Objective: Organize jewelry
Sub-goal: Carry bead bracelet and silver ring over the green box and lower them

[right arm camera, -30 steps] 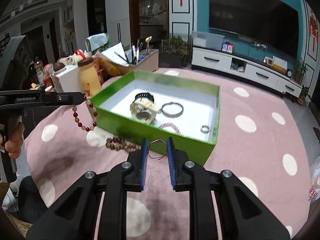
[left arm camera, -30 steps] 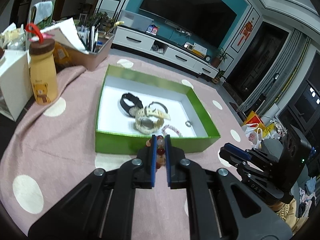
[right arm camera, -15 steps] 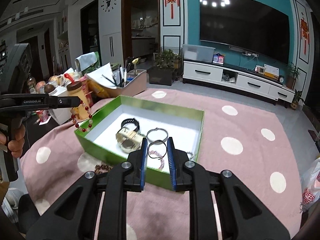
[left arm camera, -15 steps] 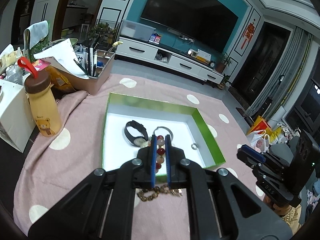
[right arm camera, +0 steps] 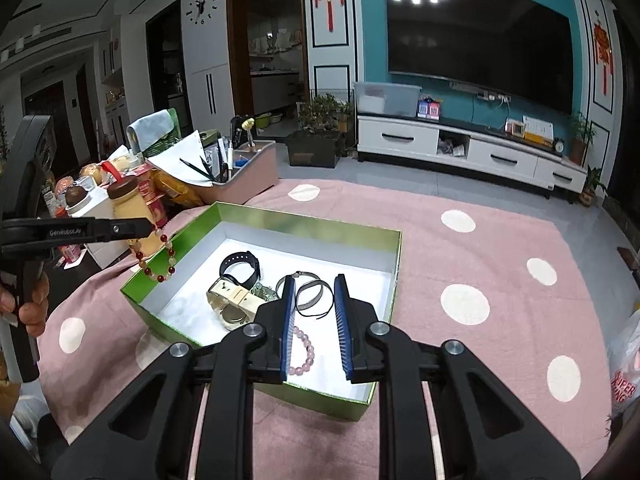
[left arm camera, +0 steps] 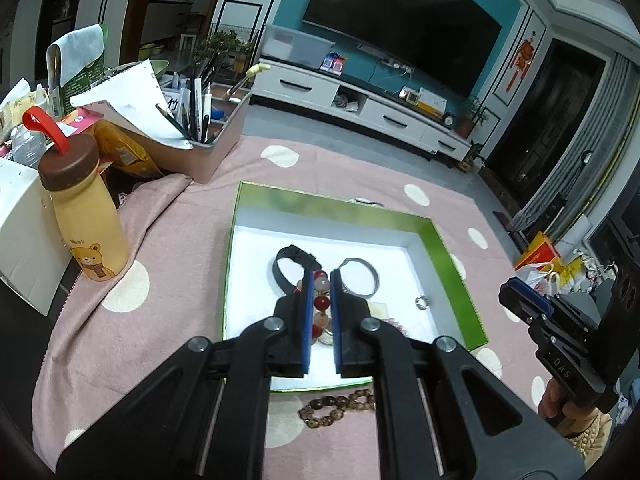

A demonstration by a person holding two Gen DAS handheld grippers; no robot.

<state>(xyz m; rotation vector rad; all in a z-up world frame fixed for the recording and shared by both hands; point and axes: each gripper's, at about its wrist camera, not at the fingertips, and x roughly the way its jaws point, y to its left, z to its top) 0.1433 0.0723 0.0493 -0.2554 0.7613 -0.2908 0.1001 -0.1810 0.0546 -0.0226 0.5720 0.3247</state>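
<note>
Jewelry mostly lies in the box [right arm camera: 394, 256] already. Left claw [left arm camera: 321, 296] grips a bead bracelet [right arm camera: 157, 258] over it; right claw [right arm camera: 314, 300] clasps a thin ring [right arm camera: 316, 298]. Behind the left claw, brown beads [left arm camera: 340, 406] wait on the desk [right arm camera: 500, 264].

yellow bear bottle [left arm camera: 90, 216], television [right arm camera: 476, 44], pen organiser [left arm camera: 216, 136]

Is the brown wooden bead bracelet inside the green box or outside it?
Outside. In the left wrist view the brown bead bracelet lies on the pink dotted cloth, just in front of the near wall of the green box.
</note>
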